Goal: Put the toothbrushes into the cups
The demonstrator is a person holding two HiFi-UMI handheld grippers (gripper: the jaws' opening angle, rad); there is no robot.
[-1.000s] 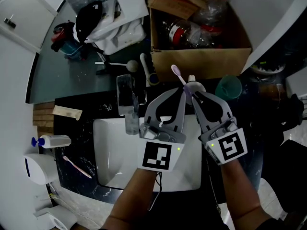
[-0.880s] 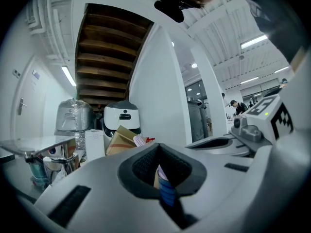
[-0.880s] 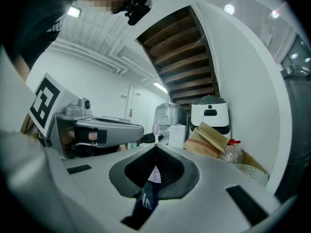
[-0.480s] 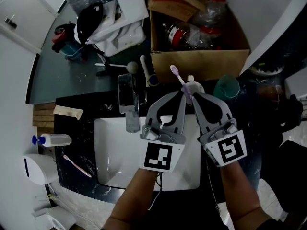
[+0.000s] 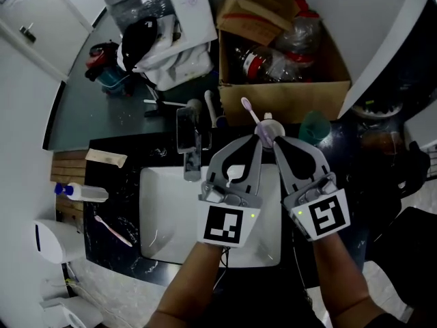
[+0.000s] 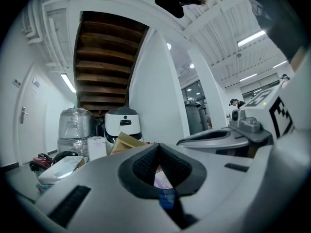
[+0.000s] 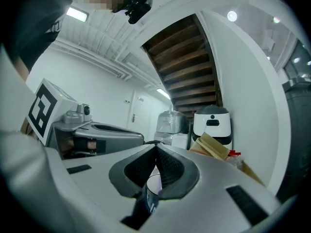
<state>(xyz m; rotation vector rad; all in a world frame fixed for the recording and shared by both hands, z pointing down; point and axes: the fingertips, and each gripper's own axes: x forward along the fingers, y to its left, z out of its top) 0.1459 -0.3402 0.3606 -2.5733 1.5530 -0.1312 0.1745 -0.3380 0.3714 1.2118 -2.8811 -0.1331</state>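
Pinching the toothbrush (image 5: pixel 250 111) with left gripper (image 5: pixel 260 139) fingers shut, apparently clamping the cup (image 5: pixel 272 124) rim with right gripper (image 5: pixel 276 141) fingers shut, mid-frame. Likely risking tipping the cup by tugging either sideways.

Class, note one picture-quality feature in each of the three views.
Head view: edges bend, the white sink is bright, the black counter dim. Left gripper view: fisheye, black corners, ceiling lights flare. Right gripper view: same fisheye, mosaic patch at top.

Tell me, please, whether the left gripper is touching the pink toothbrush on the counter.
Apart. The head view shows the pink toothbrush on the dark counter left of the sink, while the left gripper is far off by the lilac cup.
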